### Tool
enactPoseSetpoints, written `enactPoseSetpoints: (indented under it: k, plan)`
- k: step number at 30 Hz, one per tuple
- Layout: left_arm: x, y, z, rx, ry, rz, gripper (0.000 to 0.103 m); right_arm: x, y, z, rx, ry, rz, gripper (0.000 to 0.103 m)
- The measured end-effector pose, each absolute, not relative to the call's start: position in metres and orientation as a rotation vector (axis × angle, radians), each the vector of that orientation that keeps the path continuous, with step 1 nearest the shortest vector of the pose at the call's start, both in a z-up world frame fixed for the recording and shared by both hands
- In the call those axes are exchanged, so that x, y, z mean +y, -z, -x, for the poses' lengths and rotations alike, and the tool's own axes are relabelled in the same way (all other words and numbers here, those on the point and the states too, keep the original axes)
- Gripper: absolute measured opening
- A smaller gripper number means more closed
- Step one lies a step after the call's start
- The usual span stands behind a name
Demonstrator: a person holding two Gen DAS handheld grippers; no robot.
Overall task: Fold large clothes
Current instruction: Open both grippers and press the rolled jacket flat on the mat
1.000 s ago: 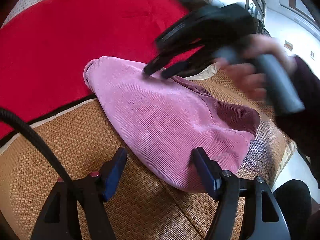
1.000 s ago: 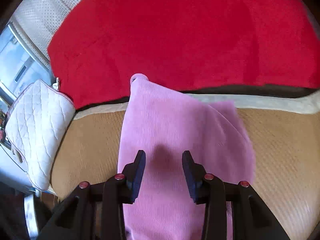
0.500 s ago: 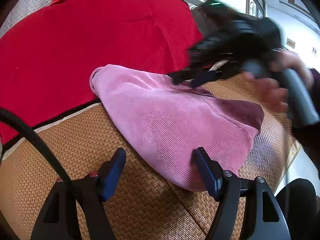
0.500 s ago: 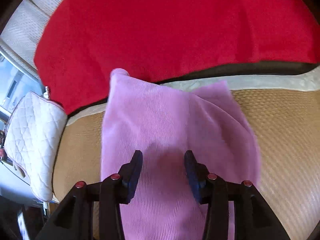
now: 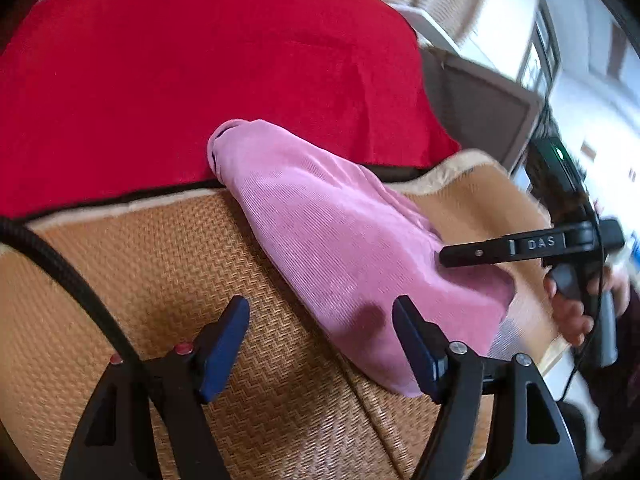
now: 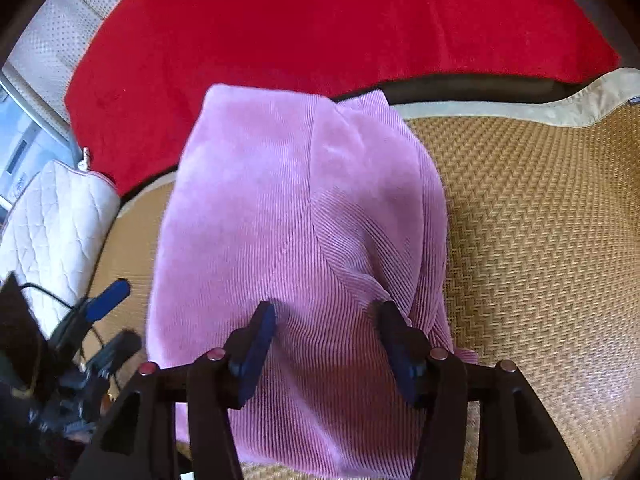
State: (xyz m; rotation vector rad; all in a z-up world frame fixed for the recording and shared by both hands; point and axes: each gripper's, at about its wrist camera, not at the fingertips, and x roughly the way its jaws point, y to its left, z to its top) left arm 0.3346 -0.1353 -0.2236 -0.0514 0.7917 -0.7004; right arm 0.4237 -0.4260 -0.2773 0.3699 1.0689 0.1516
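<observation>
- We see a pink ribbed garment [image 6: 296,216] lying folded into a long bundle on a woven straw mat [image 6: 540,220]; we place everything else relative to this mat.
- The garment's far end reaches the mat's back edge, where it touches a red blanket [image 6: 320,20] spread behind the mat; its near end lies at the mat's front.
- In the left wrist view the garment [image 5: 340,248] runs diagonally across the mat [image 5: 160,264], from the red blanket [image 5: 200,72] toward the front right corner.
- We hold the left gripper [image 5: 320,344] above the mat's front part with its blue-padded fingers spread wide, gripping nothing; the right finger sits over the garment's near edge, the left over bare mat.
- We hold the right gripper [image 6: 326,340] over the garment's near end, fingers apart and empty; whether the pads touch the cloth we cannot tell.
- In the left view the right gripper [image 5: 444,258] comes in from the mat's right side, its tip at the garment.
- A white quilted cushion [image 6: 52,232] rests just off the mat's left side.
</observation>
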Motion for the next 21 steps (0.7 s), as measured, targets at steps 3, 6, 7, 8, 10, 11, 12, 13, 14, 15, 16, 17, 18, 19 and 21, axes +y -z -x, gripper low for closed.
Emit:
enactPoseSetpoints:
  k: [3, 6, 7, 8, 10, 11, 12, 13, 14, 15, 16, 17, 18, 19, 21]
  plan:
    - [-0.131, 0.226, -0.343, 0.837, 0.744, 0.155, 0.079, -0.451, 0.262, -0.415, 1.000, -0.153, -0.437, 0.068]
    - [-0.132, 0.232, -0.351, 0.879, 0.759, 0.220, 0.079, -0.477, 0.246, -0.407, 0.942, -0.122, -0.503, 0.072]
    - [-0.135, 0.233, -0.353, 0.883, 0.739, 0.207, 0.079, -0.485, 0.245, -0.407, 0.938, -0.117, -0.531, 0.072]
    - [-0.138, 0.234, -0.354, 0.883, 0.727, 0.192, 0.079, -0.491, 0.245, -0.408, 0.928, -0.113, -0.559, 0.072]
    - [-0.146, 0.233, -0.354, 0.876, 0.709, 0.158, 0.079, -0.494, 0.242, -0.404, 0.882, -0.119, -0.571, 0.072]
    - [-0.148, 0.234, -0.353, 0.878, 0.706, 0.146, 0.079, -0.490, 0.240, -0.402, 0.866, -0.130, -0.555, 0.072]
    - [-0.151, 0.237, -0.355, 0.885, 0.703, 0.131, 0.079, -0.483, 0.243, -0.399, 0.873, -0.136, -0.540, 0.072]
    - [-0.155, 0.241, -0.354, 0.900, 0.699, 0.112, 0.080, -0.476, 0.246, -0.393, 0.907, -0.142, -0.515, 0.072]
    - [-0.159, 0.244, -0.354, 0.909, 0.697, 0.107, 0.080, -0.463, 0.256, -0.399, 0.963, -0.129, -0.474, 0.070]
    - [-0.158, 0.246, -0.354, 0.910, 0.696, 0.115, 0.083, -0.454, 0.268, -0.402, 1.018, -0.088, -0.421, 0.068]
    - [-0.157, 0.248, -0.355, 0.915, 0.697, 0.133, 0.084, -0.448, 0.280, -0.403, 1.039, -0.049, -0.389, 0.068]
    - [-0.156, 0.249, -0.357, 0.925, 0.697, 0.149, 0.084, -0.447, 0.287, -0.403, 1.028, -0.053, -0.399, 0.068]
    - [-0.154, 0.250, -0.357, 0.930, 0.699, 0.159, 0.084, -0.449, 0.291, -0.402, 1.011, -0.067, -0.431, 0.068]
    - [-0.152, 0.251, -0.358, 0.934, 0.705, 0.173, 0.084, -0.451, 0.293, -0.400, 0.997, -0.075, -0.468, 0.068]
    - [-0.152, 0.252, -0.357, 0.927, 0.709, 0.175, 0.084, -0.450, 0.296, -0.396, 1.003, -0.083, -0.498, 0.068]
